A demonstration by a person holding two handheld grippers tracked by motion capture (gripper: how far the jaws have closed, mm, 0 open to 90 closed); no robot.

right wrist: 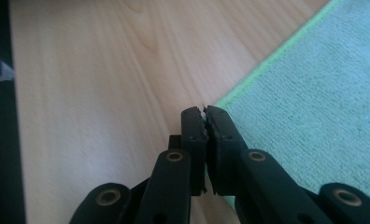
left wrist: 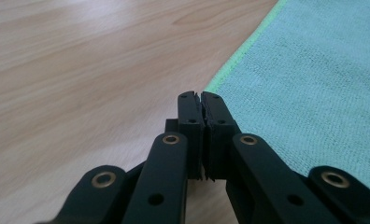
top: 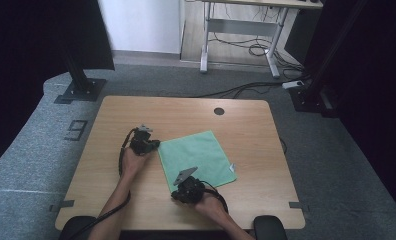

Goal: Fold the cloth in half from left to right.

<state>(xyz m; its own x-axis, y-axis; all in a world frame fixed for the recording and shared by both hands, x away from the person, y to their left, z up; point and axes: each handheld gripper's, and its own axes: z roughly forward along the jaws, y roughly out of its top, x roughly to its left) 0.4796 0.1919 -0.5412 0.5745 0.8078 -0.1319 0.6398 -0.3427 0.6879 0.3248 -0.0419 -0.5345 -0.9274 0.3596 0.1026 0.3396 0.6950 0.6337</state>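
Cloth (top: 198,157) lies flat, centre-right on the table (top: 111,190). You've got your left gripper (left wrist: 202,100) clamped on its far-left corner and your right gripper (right wrist: 205,112) clamped on its near-left corner, so I'd call this the grasp step of a fold. Next, lift both corners together and carry them right, keeping the edge taut and level.

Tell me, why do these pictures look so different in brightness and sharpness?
High view: dim overall, its corners dark, the green cloth and table soft but readable. Left gripper view: brighter, with pale glare on the wood at top left; the left gripper is sharp, its near arms blurred. Right gripper view: the right gripper is crisp, with a dark strip down the left edge.
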